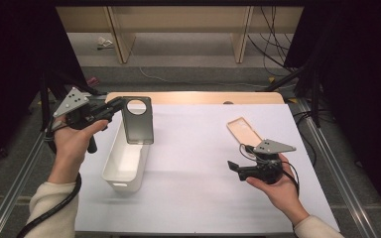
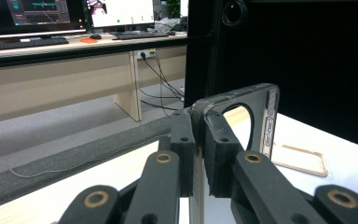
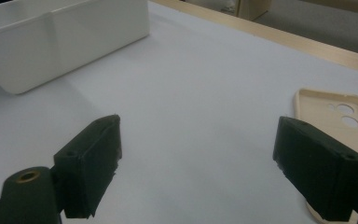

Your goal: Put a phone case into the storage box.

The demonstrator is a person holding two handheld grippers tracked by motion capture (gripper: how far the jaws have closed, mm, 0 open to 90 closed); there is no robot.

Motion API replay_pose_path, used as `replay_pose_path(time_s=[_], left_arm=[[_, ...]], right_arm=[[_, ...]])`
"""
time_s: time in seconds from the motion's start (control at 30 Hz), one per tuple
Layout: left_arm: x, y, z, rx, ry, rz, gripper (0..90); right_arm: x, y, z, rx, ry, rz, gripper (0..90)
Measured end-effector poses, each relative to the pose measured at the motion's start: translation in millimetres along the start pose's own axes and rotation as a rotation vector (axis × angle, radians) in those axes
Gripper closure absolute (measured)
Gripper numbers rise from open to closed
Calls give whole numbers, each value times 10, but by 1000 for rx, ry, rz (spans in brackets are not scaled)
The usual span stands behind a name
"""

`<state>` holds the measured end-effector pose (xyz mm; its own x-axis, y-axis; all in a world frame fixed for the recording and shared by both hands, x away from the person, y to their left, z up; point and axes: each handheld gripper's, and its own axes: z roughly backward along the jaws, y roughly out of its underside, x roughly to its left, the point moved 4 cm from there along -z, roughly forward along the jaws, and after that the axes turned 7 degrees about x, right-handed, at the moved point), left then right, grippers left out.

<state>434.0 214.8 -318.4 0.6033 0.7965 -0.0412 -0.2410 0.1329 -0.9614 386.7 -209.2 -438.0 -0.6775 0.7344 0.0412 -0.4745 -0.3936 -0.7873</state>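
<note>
My left gripper (image 1: 113,110) is shut on the edge of a dark translucent phone case (image 1: 138,122), held in the air over the far end of a white bin (image 1: 127,157). In the left gripper view the pads (image 2: 200,140) pinch the case (image 2: 261,112) at its rim by the round camera hole. My right gripper (image 1: 234,167) rests low over the white table at the right, jaws wide apart with nothing between them (image 3: 196,158). A beige phone case (image 1: 244,130) lies flat just beyond it, also seen beside the right pad as a beige case (image 3: 335,112).
The white sheet (image 1: 193,163) covers the table, with a wooden strip (image 1: 203,97) along the far edge. Dark curtains stand at both sides. Cables (image 1: 273,44) and desk legs are on the floor beyond.
</note>
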Motion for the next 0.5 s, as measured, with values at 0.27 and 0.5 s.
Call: replay_pose_path(time_s=[0.27,0.5], left_arm=[[39,18,9,6,-14,-8,828],[66,34,10,11,-23,-16,827]], right_arm=[[-2,0,1,-1,1,-2,162],[-1,-1,1,-1,1,-3,162]])
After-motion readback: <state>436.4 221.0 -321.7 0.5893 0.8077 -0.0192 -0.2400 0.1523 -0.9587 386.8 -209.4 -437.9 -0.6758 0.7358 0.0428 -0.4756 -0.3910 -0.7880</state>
